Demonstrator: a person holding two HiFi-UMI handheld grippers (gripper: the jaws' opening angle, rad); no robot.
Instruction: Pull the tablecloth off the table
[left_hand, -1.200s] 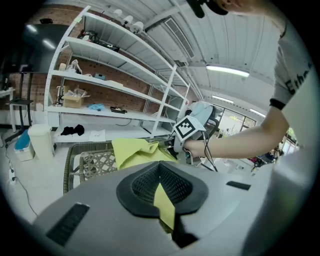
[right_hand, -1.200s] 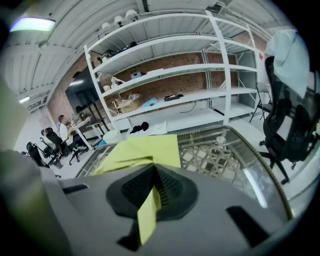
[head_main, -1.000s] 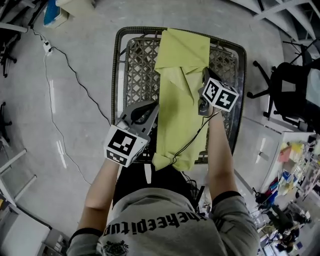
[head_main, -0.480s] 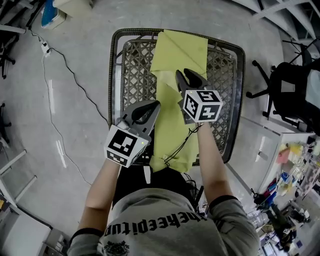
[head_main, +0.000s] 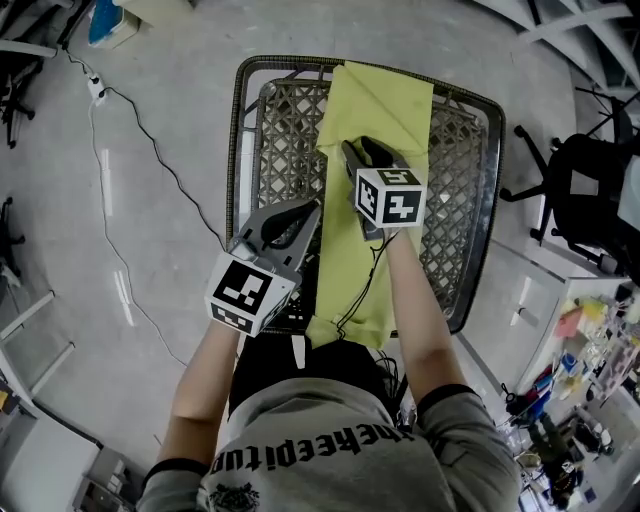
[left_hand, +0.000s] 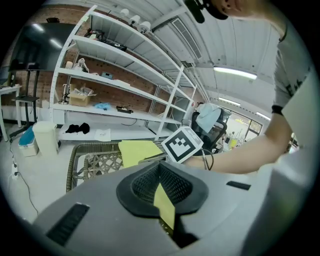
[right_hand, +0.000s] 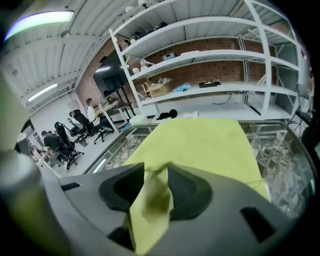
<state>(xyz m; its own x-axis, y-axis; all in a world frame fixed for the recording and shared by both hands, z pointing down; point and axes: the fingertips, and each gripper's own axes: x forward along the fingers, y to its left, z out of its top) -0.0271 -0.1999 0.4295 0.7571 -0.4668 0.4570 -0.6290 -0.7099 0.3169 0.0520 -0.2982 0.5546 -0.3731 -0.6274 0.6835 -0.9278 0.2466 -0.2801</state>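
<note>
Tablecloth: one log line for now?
cloth: bunched on table | left tongs: shut on cloth | right tongs: opening, cloth between

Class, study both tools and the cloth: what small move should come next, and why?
Probably close the right tool on a fresh fold of cloth: its jaws are opening with cloth loose between them, while the left tool is shut on the cloth and most of it lies on the table.
</note>
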